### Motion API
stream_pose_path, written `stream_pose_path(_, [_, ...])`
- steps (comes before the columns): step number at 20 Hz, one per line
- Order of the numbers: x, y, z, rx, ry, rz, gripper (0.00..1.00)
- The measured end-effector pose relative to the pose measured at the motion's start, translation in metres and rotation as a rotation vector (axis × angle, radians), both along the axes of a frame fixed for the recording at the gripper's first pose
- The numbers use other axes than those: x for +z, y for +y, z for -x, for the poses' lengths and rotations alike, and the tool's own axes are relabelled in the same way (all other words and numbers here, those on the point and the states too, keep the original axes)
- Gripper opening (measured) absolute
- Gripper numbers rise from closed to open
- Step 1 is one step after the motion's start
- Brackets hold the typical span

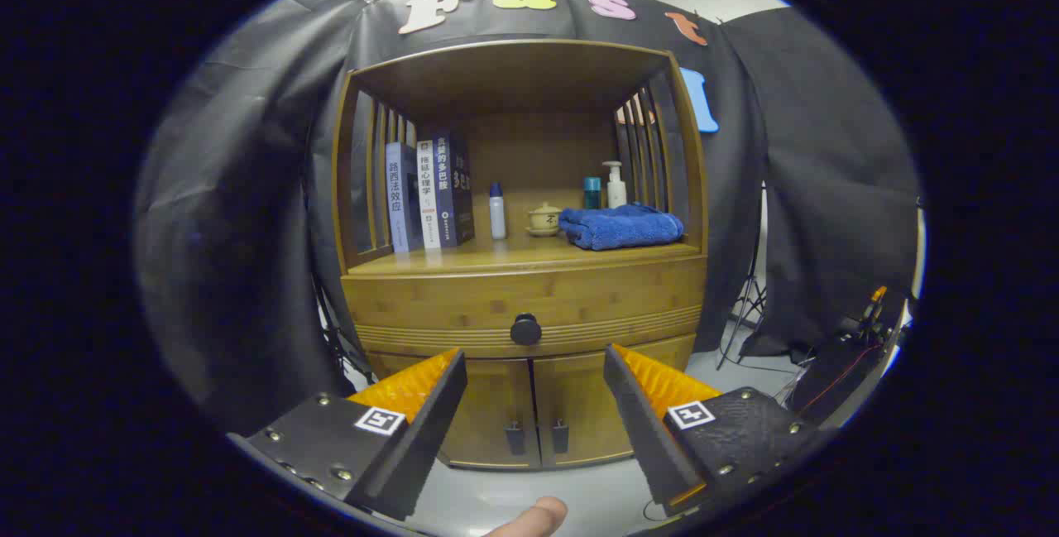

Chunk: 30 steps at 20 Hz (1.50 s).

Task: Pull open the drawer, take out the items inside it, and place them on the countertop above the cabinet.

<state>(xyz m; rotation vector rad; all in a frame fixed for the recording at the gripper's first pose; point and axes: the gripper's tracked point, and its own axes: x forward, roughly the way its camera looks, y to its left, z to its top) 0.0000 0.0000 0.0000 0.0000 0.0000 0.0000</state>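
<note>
A wooden cabinet [463, 289] stands straight ahead against the cloth wall. Its drawer [430, 301] is closed, and a round black knob [525, 328] sits at the middle of the drawer front. The countertop [496, 257] lies just above the drawer, under an open shelf hood. My gripper [534, 359] is open, with nothing between its fingers. It hangs in front of the cabinet, some way short of it, with the knob showing just above the gap between the fingertips. The drawer's inside is hidden.
On the countertop stand three books [428, 194] at the left, a small bottle [496, 211], a lidded cup [544, 218], a folded blue towel [620, 227], a teal jar [591, 192] and a pump bottle [615, 184]. Two lower doors [538, 405] sit under the drawer. A fingertip [529, 519] shows below the fingers.
</note>
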Motion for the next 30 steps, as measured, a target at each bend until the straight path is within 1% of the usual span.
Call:
stream_pose_path(19, [-0.008,0.007,-0.01,0.017,0.009,0.017,1.0])
stream_pose_path(23, [-0.006,0.012,-0.014,0.025,0.002,0.003,1.0])
stream_pose_path(28, [-0.016,0.016,-0.029,0.023,0.01,0.047,1.0])
stream_pose_path(30, [-0.02,0.014,-0.041,0.017,0.008,0.039,1.0])
